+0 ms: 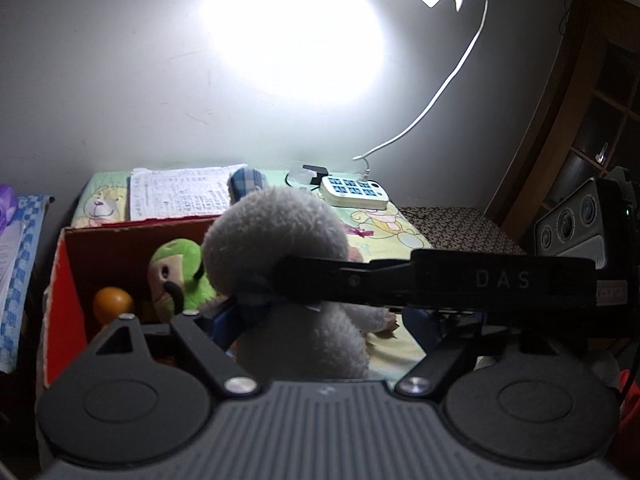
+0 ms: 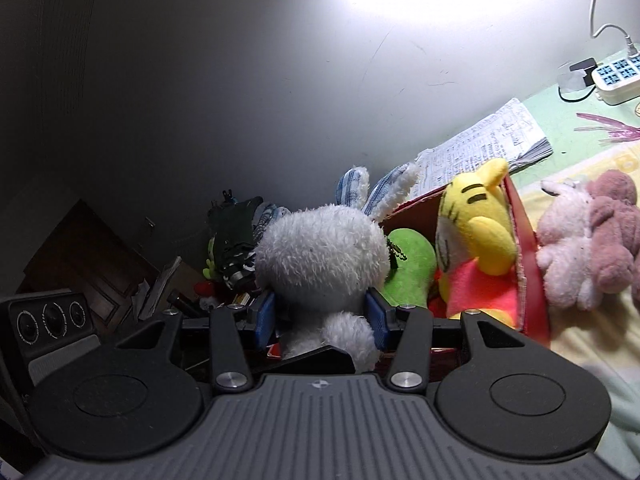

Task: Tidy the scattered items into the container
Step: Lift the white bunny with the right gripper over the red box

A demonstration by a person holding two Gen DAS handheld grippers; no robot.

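Observation:
A white plush rabbit (image 2: 320, 252) with blue checked ears is clamped at its neck between the blue pads (image 2: 378, 314) of my right gripper (image 2: 322, 316), held over the near end of the red cardboard box (image 2: 528, 276). The box holds a green plush (image 2: 412, 268) and a yellow tiger plush (image 2: 476, 232). The left wrist view shows the same rabbit (image 1: 276, 248) from behind, with the right gripper's black finger across its neck. My left gripper (image 1: 316, 332) sits close behind the rabbit; its left blue pad (image 1: 220, 324) touches the rabbit, the right pad stands apart. The green plush (image 1: 180, 272) and an orange ball (image 1: 112, 300) lie in the box (image 1: 64, 280).
A pink and white plush (image 2: 580, 252) lies on the bedsheet right of the box. A stack of papers (image 1: 180, 192) and a white power strip (image 1: 354, 192) sit at the back by the wall. Clutter and a dark speaker (image 2: 48, 324) stand left of the bed.

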